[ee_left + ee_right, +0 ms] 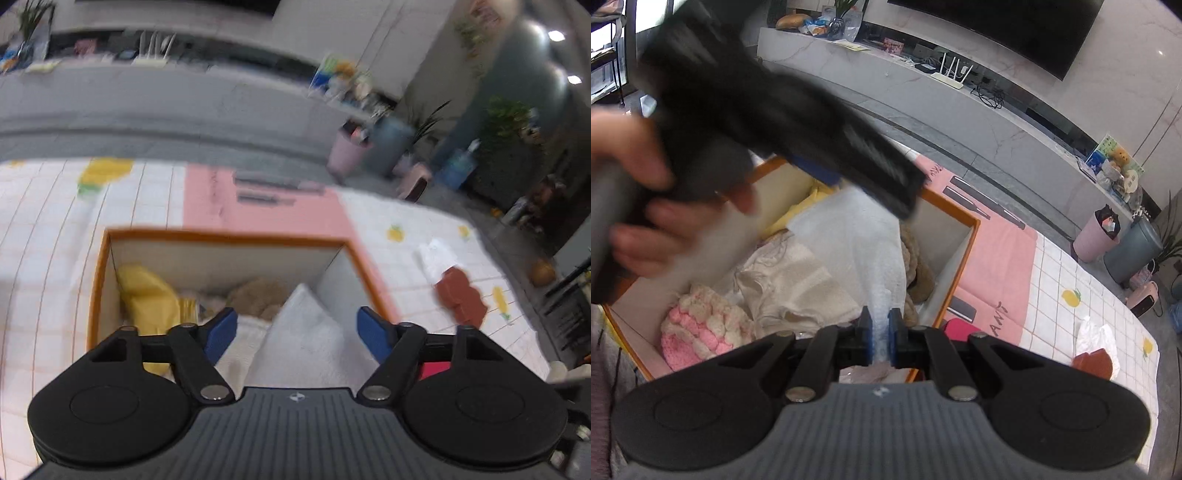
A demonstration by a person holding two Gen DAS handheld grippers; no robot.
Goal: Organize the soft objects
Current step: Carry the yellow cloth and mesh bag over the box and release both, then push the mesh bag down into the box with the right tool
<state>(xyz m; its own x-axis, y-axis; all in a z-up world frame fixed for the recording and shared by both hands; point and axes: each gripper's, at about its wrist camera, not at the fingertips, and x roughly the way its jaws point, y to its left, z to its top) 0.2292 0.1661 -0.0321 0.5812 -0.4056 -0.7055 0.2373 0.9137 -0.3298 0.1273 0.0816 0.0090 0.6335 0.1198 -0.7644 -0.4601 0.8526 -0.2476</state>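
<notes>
My right gripper (880, 334) is pinched shut on the near edge of the white towel (849, 236), which drapes from the pads down into the orange-rimmed box (973, 225). My left gripper (297, 334) hangs over the box w/ jaws wide apart, holding nothing.

Towel looks light, limp, a bit fluffy, so I'd guess it'll sag and fold wherever unsupported and won't slip much on the pads. Best hold is prob. a corner or hem, w/ the left taking the opposite edge to spread it.

Inside the box: yellow cloth (151, 295) at the far-left corner, a tan plush (258, 295) against the far wall beside the towel, a cream cloth (790, 284) mid-box, a pink-and-white knit piece (701, 332) at the near corner (box looks pretty full already). Outside the box, to its right on the mat (1071, 306): a reddish-brown piece (461, 299) w/ smth white next to it.
</notes>
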